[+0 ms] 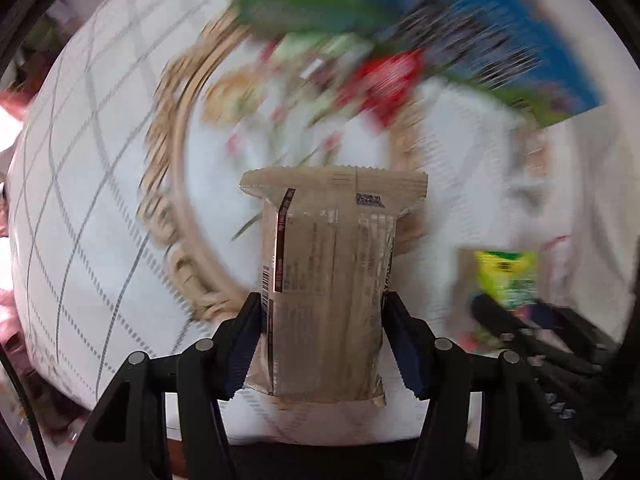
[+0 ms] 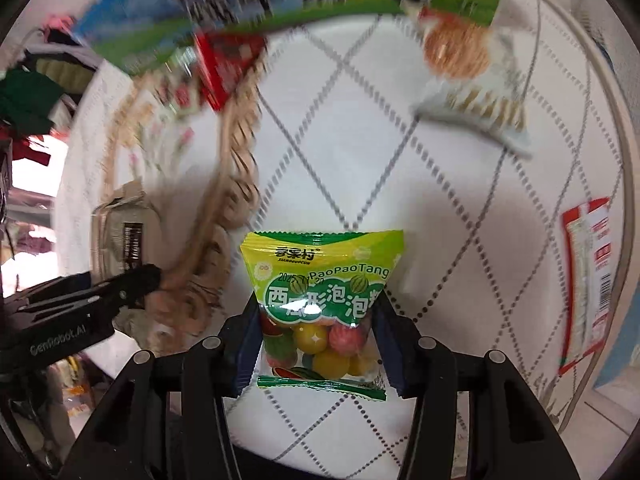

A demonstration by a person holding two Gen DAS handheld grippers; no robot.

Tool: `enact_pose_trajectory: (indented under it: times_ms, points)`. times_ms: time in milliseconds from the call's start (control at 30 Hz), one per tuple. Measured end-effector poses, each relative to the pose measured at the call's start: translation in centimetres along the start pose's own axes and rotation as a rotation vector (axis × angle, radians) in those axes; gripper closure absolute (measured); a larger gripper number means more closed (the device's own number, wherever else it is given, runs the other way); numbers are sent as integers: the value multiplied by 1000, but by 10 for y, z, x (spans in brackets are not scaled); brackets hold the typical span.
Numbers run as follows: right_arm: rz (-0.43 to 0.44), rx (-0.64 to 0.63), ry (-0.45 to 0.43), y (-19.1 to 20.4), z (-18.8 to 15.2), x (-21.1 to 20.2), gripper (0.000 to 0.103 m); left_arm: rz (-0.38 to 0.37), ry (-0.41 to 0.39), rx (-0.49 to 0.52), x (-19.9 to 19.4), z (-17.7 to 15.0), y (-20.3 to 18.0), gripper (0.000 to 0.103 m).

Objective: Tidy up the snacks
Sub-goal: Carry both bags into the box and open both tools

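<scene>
My left gripper (image 1: 322,304) is shut on a tan snack packet (image 1: 328,276), held upright above a round woven tray (image 1: 176,216) with a floral cloth lining. My right gripper (image 2: 318,308) is shut on a green and yellow bag of bubble gum balls (image 2: 320,300), lifted over the checked tablecloth (image 2: 440,208). In the right wrist view the left gripper (image 2: 120,288) with the tan packet (image 2: 120,236) shows at the left, beside the woven tray's rim (image 2: 236,168). In the left wrist view the green bag (image 1: 506,276) shows blurred at the right.
A red packet (image 2: 228,68) lies at the tray's far edge near a large blue and green box (image 2: 280,4). A white packet with an orange picture (image 2: 464,76) lies at the far right, a red and white packet (image 2: 588,280) at the right edge.
</scene>
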State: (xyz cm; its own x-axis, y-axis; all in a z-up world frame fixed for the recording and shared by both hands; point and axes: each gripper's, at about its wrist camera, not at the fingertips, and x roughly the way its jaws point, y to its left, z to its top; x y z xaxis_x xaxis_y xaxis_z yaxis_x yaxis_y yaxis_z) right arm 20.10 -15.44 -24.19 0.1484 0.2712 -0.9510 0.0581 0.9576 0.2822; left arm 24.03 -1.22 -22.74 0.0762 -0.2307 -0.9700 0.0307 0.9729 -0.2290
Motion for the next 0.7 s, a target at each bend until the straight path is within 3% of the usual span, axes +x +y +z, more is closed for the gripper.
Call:
enact_pose_trajectory:
  times_ms: [200, 333, 533, 700]
  points:
    - [48, -14, -163, -8, 54, -89, 49, -238, -90, 36, -77, 70, -52, 45]
    - [11, -26, -263, -14, 110, -132, 49, -296, -119, 33, -97, 137, -71, 45]
    - [-42, -24, -272, -23, 191, -139, 49, -343, 20, -24, -63, 228, -81, 45]
    - [-65, -18, -208, -33, 233, -112, 49, -331, 122, -65, -28, 258, -83, 45]
